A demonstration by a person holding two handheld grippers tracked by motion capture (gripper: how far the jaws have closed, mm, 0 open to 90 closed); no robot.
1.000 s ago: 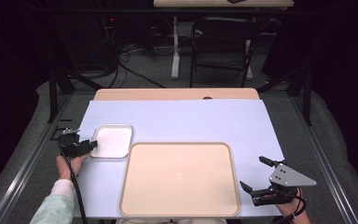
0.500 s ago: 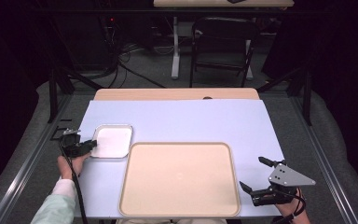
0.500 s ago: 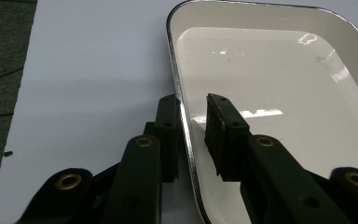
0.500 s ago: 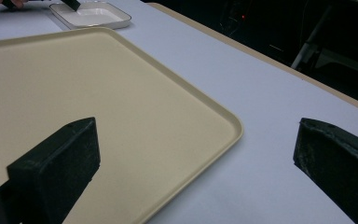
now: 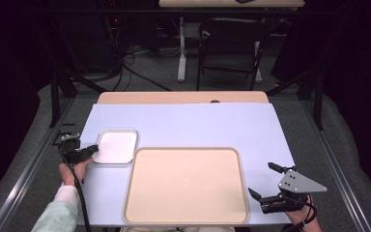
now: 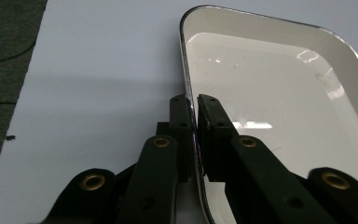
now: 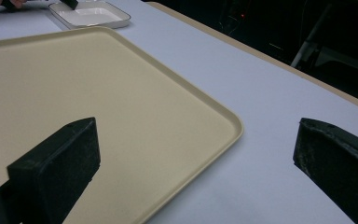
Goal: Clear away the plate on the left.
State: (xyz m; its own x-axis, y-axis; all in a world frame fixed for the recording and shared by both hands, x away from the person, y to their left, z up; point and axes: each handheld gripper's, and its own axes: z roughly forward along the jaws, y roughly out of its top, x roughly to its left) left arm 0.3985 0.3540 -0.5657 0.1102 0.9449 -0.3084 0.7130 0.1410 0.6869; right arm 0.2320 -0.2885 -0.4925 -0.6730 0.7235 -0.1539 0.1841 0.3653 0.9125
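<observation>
My left gripper is closed on the near rim of the small white tray: one jaw sits outside the rim, the other inside the basin, and the pads press the metal edge between them. These jaws have just been closing, with the rim between them throughout. My right gripper stands wide open and holds nothing; one jaw hangs over the corner of the large beige tray, the other over the pale blue table cover beside it.

The left gripper view shows the pinch on the rim plainly. The high view shows the layout instead: the white tray lies just beyond the beige tray's far left corner, nearly touching it, with my left gripper at the white tray's left edge and my right gripper just off the beige tray's near right corner.

Against the earlier high views, both trays lie where they lay, and neither hand has shifted; the jaw closure is the one change.
</observation>
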